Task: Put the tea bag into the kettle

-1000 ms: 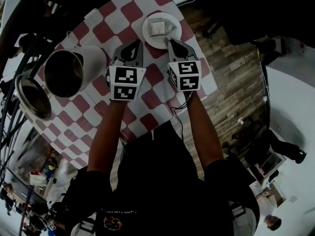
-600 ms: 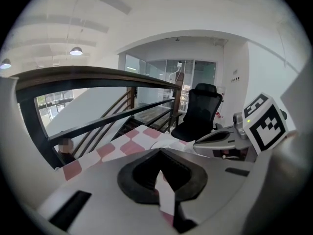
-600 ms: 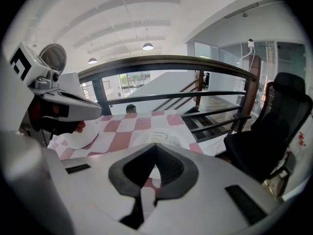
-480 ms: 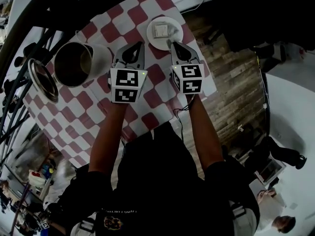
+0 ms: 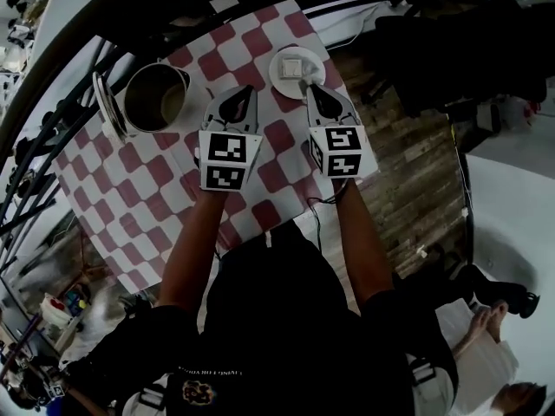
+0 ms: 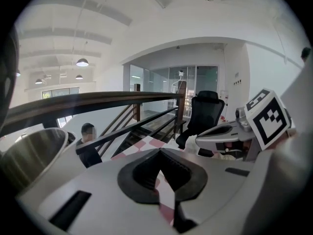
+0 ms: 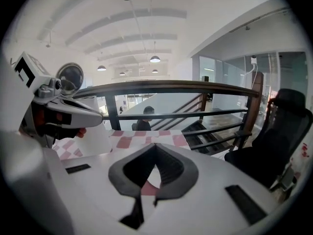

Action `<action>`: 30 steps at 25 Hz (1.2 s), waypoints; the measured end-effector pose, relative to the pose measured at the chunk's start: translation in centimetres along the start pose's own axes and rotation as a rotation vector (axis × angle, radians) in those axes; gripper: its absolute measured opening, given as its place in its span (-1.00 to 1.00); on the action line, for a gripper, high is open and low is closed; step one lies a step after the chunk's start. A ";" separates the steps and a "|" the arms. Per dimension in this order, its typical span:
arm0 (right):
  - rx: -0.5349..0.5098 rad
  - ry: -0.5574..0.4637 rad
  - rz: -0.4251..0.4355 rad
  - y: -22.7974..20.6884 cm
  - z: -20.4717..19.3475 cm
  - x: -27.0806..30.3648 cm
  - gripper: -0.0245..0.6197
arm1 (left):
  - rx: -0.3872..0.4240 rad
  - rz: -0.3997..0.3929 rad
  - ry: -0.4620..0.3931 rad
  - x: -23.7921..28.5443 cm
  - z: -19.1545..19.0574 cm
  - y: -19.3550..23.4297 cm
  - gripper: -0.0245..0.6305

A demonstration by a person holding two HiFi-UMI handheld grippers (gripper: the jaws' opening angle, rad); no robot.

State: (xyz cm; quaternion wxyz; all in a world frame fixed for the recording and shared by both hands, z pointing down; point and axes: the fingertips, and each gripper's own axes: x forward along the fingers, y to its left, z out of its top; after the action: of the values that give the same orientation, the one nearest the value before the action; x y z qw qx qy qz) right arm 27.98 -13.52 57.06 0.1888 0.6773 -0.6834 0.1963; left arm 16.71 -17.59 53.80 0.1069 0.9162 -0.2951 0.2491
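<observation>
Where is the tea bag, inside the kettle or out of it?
Out. The tea bag lies on the small white plate, apart from the open kettle.

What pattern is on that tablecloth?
The tablecloth is checked in red and white squares, clearest in the head view.

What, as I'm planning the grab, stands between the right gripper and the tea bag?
Nothing visible does. The right gripper, jaws shut, points at the near rim of the plate, and the tea bag lies uncovered on it just beyond the tips.
</observation>
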 end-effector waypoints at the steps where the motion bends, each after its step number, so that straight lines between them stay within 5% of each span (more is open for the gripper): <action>1: -0.007 -0.008 0.003 0.3 0.4 -0.5 -0.88 | 0.000 0.006 -0.004 -0.6 0.1 0.0 -0.92; 30: -0.160 -0.155 0.180 12.0 7.9 -5.6 -0.88 | -0.057 0.255 -0.110 -16.8 -0.4 5.3 -0.92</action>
State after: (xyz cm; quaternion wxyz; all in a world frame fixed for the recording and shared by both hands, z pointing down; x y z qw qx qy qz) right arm 16.12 -12.85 47.29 0.1706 0.6092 -0.7674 0.1044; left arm 1.61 -13.53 45.70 0.0843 0.8800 -0.4217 0.2017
